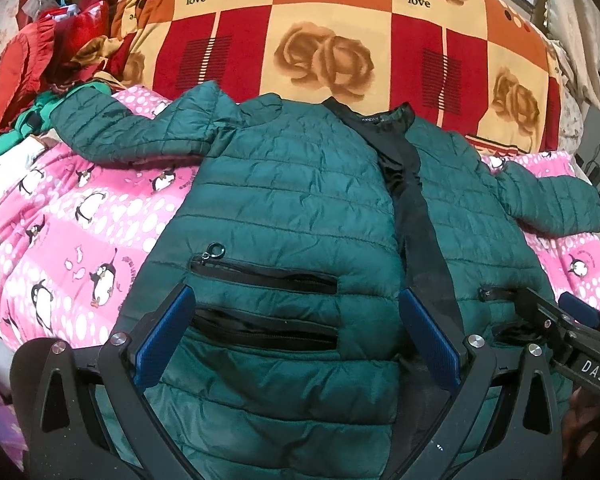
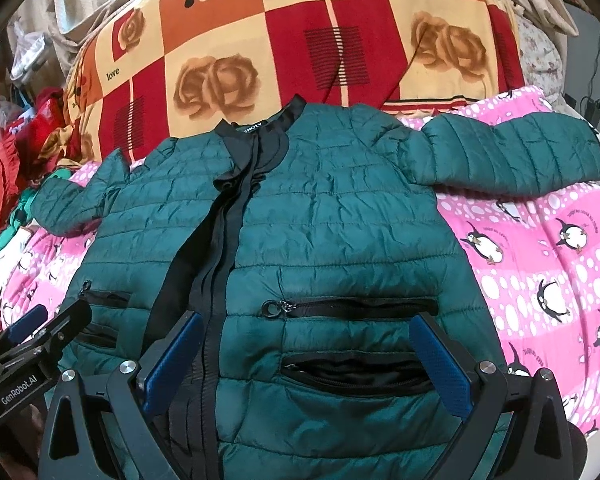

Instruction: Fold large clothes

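The green jacket point(image 1: 300, 200) lies front-up on the bed, collar away from both tools, its long axis running straight ahead. The left tool point(image 1: 296, 340) and right tool point(image 2: 308, 364), fingers apart and empty, hover over its hem, equally near.

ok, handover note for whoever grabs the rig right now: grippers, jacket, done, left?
Left gripper: open, empty, over the jacket's hem on the left-pocket side.
Right gripper: open, empty, over the hem on the right-pocket side.
Green puffer jacket: front up on the pink penguin blanket, collar toward the rose-print quilt, front partly open along the black zipper, both sleeves spread outward.
Done: jacket laid out roughly flat.
Left: no fold made yet; sleeves in, then body, probably.
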